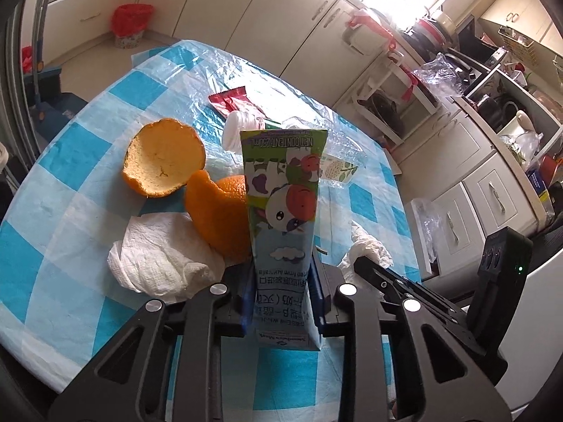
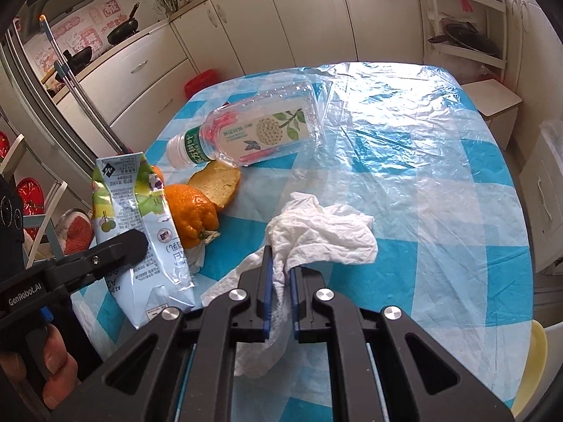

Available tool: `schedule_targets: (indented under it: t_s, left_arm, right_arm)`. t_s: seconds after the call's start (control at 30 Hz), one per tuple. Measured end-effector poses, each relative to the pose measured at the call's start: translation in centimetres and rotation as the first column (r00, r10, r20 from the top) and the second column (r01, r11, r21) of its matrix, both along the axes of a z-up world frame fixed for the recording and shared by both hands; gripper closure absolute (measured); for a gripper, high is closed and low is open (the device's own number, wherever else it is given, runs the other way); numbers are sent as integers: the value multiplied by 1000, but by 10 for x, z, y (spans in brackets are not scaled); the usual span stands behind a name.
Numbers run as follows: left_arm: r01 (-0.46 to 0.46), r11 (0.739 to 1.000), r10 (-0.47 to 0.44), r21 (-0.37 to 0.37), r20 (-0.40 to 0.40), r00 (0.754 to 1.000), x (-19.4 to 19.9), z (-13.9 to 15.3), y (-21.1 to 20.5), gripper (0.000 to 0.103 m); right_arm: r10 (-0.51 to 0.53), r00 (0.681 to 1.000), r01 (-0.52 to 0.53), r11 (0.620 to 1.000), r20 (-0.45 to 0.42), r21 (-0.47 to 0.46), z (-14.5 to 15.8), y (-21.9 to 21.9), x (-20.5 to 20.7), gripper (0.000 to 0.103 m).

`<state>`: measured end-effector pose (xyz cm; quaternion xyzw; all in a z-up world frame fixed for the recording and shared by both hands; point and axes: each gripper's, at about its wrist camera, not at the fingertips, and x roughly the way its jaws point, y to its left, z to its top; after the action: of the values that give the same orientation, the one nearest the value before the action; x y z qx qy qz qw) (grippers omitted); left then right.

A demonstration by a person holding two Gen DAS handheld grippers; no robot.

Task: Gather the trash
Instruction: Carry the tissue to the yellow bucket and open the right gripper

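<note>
Trash count: two orange peels (image 1: 165,158), one bottle (image 2: 253,133); left gripper (image 1: 281,281) clamps the carton (image 1: 281,190), right gripper (image 2: 281,277) pinches a tissue (image 2: 323,228).

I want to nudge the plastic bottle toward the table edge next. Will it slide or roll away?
The plastic bottle lies on its side and looks empty, so it is probably light and moves easily. Its body looks flat-sided, so it may slide more than roll. The glossy plastic sheet under it likely offers little grip.

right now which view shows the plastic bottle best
The right wrist view: the bottle lies on its side in full, cap to base, label readable. In the left wrist view the carton hides most of it; only the cap and part of the label show.
</note>
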<state>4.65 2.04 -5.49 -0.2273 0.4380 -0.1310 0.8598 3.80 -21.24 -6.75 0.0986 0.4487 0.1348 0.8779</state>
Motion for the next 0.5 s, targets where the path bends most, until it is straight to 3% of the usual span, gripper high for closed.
schedule_targets:
  t_s: [0.2,0.5]
  left_arm:
    - [19,999,-20,28,64,998,-13,18,0,79]
    - [90,986,-114,143,173,978,-45,44,-29,79]
  right_arm:
    - [-36,998,36,999,42,-7,15,-14,-10,94]
    - [-105,990,107,994,90,-11,36,-48,-37,94]
